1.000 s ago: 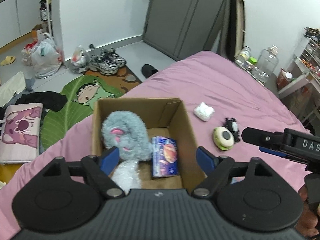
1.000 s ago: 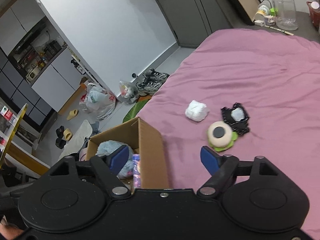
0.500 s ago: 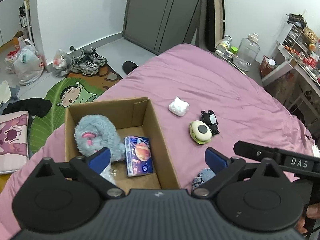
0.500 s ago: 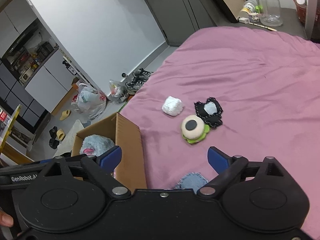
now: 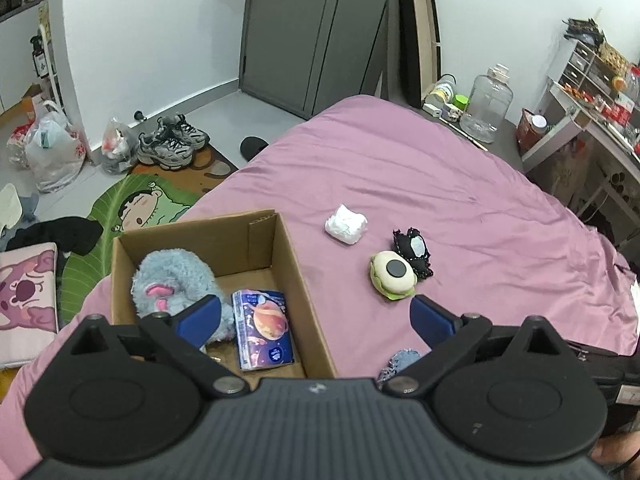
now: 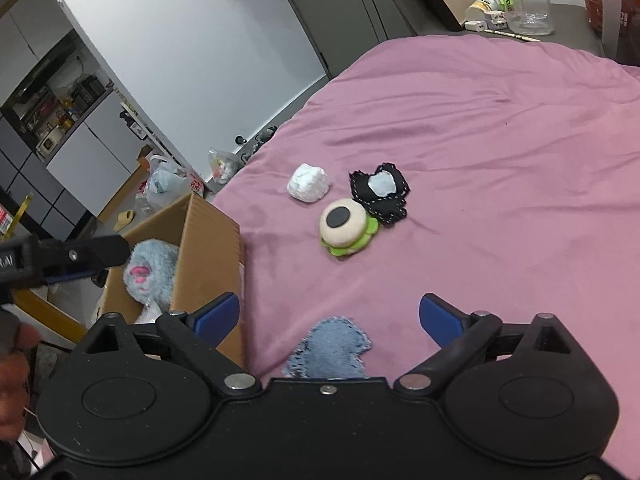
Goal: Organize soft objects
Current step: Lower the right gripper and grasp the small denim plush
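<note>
- The bed with the pink-purple cover fills most of both views.
- The cardboard box stands open on the bed at 9 o'clock in the left wrist view. Inside it lie a grey-blue fluffy plush and, just beside it, a pack with a planet picture.
- The left gripper has its jaws wide; nothing is between them. One blue pad is over the box, the other over the cover.
- The right gripper is opening its jaws. A blue denim piece lies on the cover between them at 6 o'clock; the pads do not touch it.
- At 12 o'clock from this piece lies a round burger-shaped plush, touching a black felt piece.
- A white crumpled ball lies near them, at 11 o'clock.
</note>
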Demonstrator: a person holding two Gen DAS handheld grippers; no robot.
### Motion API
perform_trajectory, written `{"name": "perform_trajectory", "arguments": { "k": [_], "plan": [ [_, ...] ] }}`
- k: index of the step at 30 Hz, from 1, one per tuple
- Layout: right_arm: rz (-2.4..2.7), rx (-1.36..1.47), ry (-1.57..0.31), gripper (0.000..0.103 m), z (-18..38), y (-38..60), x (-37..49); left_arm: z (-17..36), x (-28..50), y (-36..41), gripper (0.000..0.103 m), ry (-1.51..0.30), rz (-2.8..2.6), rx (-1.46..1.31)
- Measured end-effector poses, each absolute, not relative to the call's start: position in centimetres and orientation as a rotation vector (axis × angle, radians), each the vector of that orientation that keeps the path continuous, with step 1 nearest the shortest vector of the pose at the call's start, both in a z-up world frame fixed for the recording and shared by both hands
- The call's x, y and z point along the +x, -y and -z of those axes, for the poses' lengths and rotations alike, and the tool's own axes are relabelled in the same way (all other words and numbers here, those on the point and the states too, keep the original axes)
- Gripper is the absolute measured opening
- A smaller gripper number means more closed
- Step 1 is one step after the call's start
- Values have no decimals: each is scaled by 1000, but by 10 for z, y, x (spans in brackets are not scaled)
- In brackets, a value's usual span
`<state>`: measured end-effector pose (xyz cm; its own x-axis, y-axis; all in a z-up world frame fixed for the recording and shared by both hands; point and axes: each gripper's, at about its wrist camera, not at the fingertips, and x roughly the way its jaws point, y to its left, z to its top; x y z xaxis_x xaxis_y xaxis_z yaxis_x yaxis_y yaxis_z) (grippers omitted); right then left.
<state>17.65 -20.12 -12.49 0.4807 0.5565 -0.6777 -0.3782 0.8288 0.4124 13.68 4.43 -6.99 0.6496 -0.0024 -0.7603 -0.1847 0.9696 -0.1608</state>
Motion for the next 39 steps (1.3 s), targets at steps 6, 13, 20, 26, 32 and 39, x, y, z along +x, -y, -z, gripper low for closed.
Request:
{"name": "perform_trajectory", "arguments": {
  "k": [6,13,20,26,32,39],
  "plan": [
    [-582,244,-940,96,146,210,180,82,149,-28,98,-900,-98,-191],
    [-649,198,-980,91,163,202,182,91,162,-11,97,-914,-80,-164],
    [-703,125,-1041,61,183,183,186,99,183,0,97,-915,-103,-165],
    [-738,140,-1054,28,189,188,193,106,204,10,97,-919,-110,-147],
    [-708,178,-993,26,181,206,205,119,225,25,96,-943,-102,-117],
    [-635,251,-958,26,181,237,220,132,255,37,90,-975,-94,-103]
  ]
}}
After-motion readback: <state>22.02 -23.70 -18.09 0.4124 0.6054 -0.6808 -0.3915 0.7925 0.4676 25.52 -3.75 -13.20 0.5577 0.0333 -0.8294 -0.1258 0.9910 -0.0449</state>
